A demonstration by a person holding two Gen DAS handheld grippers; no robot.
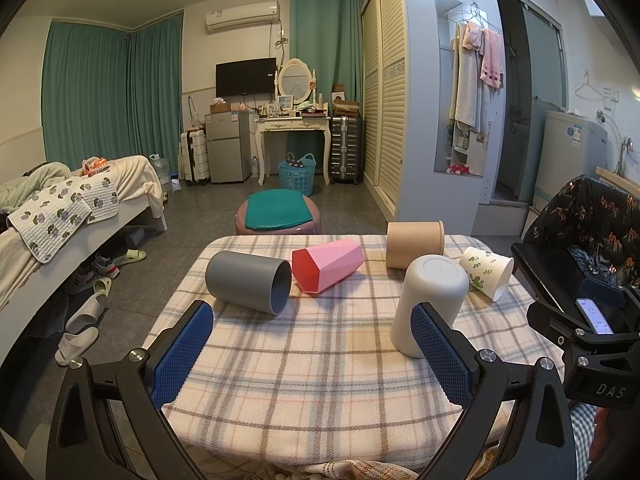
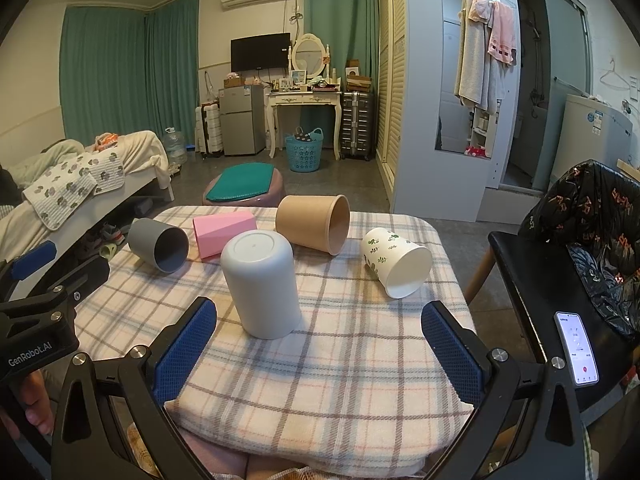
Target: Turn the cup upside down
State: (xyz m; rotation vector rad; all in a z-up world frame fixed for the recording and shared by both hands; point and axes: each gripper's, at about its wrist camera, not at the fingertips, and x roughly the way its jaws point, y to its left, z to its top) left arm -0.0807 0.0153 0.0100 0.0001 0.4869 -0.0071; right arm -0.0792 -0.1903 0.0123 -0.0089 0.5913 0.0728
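The near edge of the bench (image 2: 320,400) is getting cut off behind the black claw frames, and the writing on the phone (image 2: 576,354) sitting on the dark chair (image 2: 516,256) beside the bench is too small to read. The white cup (image 2: 262,284) is standing mouth down on the plaid cloth, its flat base facing up, so its rim is hidden against the fabric.

The right claw (image 2: 318,346) is hanging released, its blue pads spread wide with nothing between them; the white cup is sitting just ahead of that gap, nearer the left pad and touching neither. The left claw (image 1: 312,352) is gaping just as wide and gripping nothing. In its view the white cup (image 1: 430,304) is partly covered by the right-hand pad, and whether the pad is touching it is hard to tell.

Behind the white cup, four others are lying on their sides: the grey cup (image 2: 160,249) farthest left of it, the pink cup (image 2: 222,232) next, the brown cup (image 2: 314,222) directly behind, and the leaf-print cup (image 2: 396,262) off to its right.
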